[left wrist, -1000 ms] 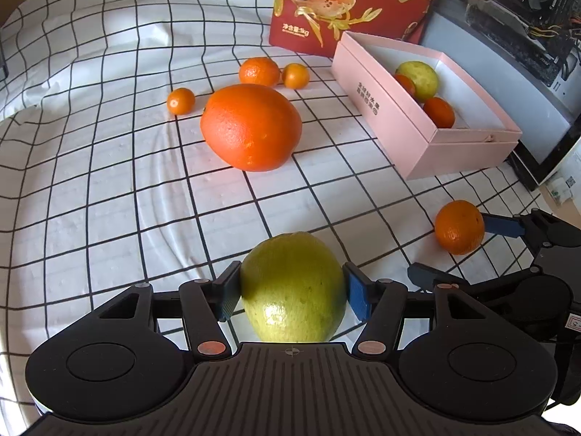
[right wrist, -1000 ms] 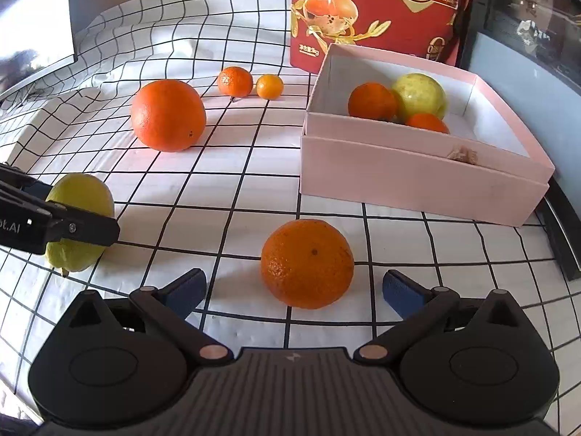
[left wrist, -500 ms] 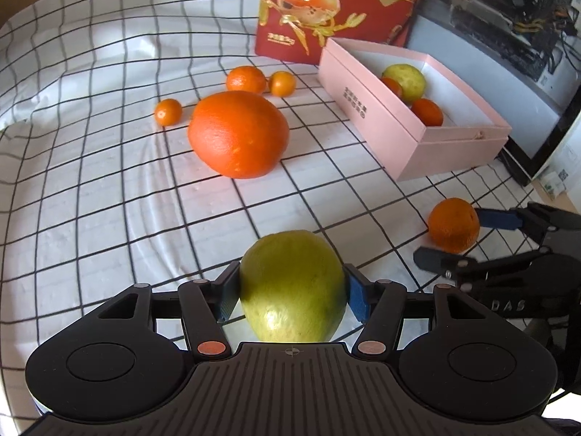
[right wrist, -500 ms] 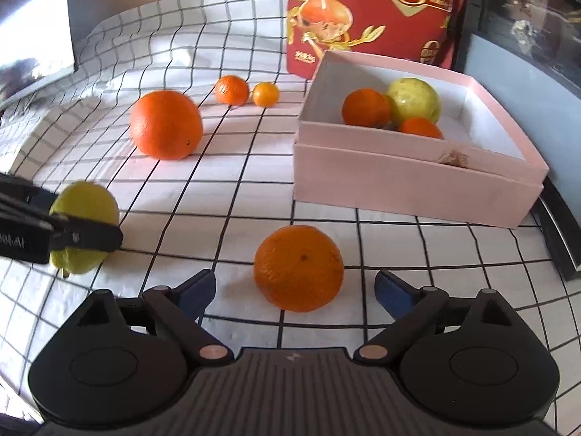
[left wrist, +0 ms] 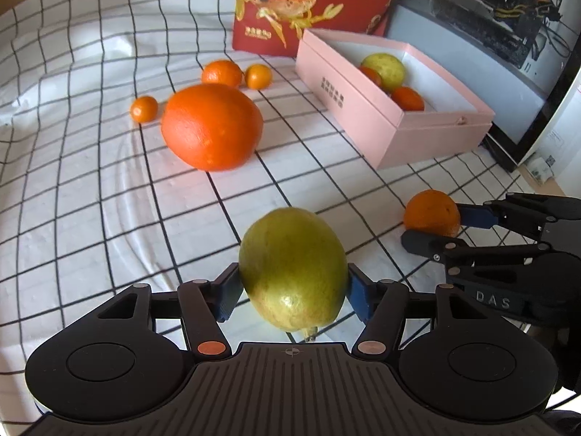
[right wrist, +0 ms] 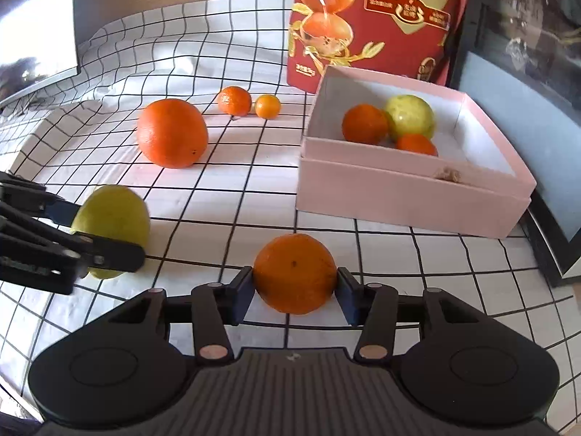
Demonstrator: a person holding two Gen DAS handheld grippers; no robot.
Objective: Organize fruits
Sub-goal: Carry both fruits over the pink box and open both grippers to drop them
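Fruits: a yellow-green oval guava [left wrist: 292,270], low in the frame's centre, is being pinched by the left tool [left wrist: 292,290]. The right tool [right wrist: 293,289], whose jaws have just been closing, is gripping a round orange mandarin [right wrist: 295,273] resting on the checked cloth surface [right wrist: 225,196]. Advisably, both are lifting straight, clearing the wall of the pink cardboard box [right wrist: 406,196] at the right before releasing.

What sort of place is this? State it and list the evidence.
Probably a desk or table at home or in an office: a checked tablecloth covers it, a monitor stands at one side, and an open computer case behind.
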